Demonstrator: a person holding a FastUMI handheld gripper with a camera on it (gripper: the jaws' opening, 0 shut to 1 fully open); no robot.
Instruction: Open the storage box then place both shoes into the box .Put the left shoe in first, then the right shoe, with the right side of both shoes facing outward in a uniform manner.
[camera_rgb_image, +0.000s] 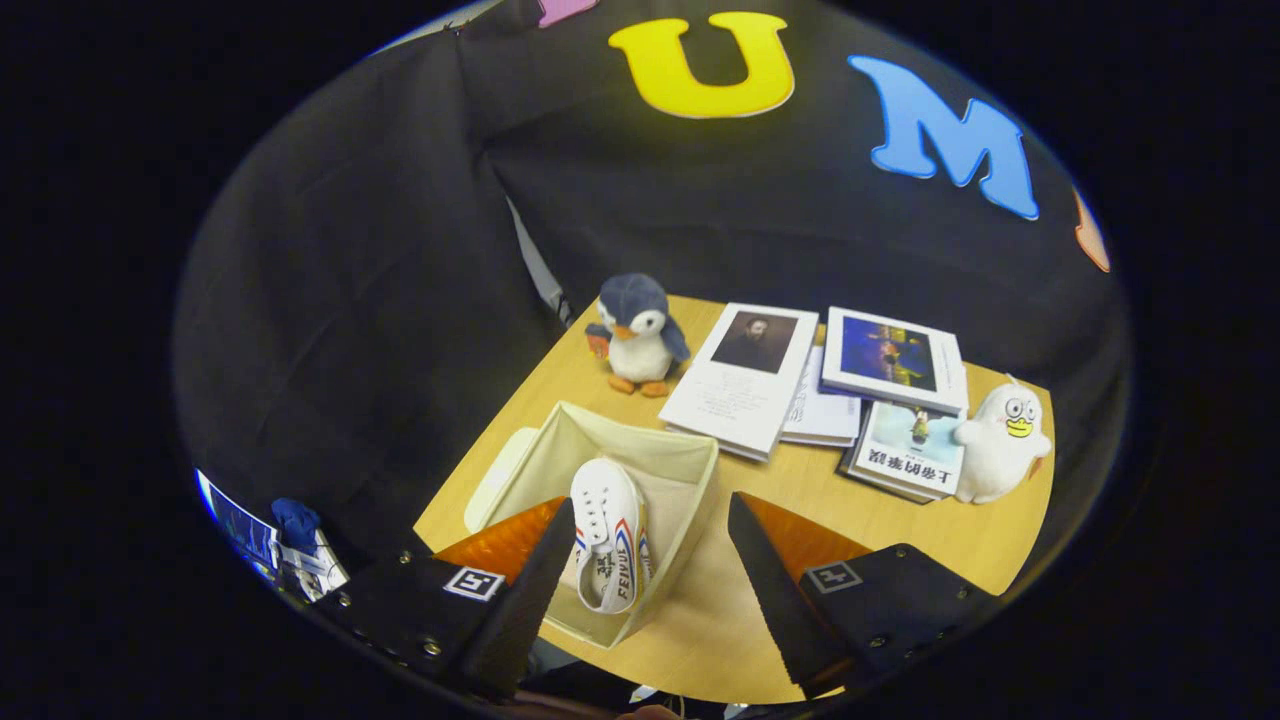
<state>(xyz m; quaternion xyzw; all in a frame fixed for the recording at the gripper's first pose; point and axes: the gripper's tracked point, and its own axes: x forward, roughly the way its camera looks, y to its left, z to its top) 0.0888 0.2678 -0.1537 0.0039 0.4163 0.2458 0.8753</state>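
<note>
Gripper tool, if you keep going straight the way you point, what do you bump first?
Probably the white shoe lying in the open storage box, just ahead between the open tool's fingers. Depth is hard to judge, so it might meet the box's wall instead.

My hand-held gripper (650, 560) carries matte black screw-studded finger mounts, each bearing a square black-and-white marker, at seven and five o'clock.

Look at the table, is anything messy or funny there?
A little. One white canvas shoe stands on its side in the open beige fabric box, without its pair. The white books lie overlapping in a loose pile. The open claw hovers above, holding nothing.
</note>
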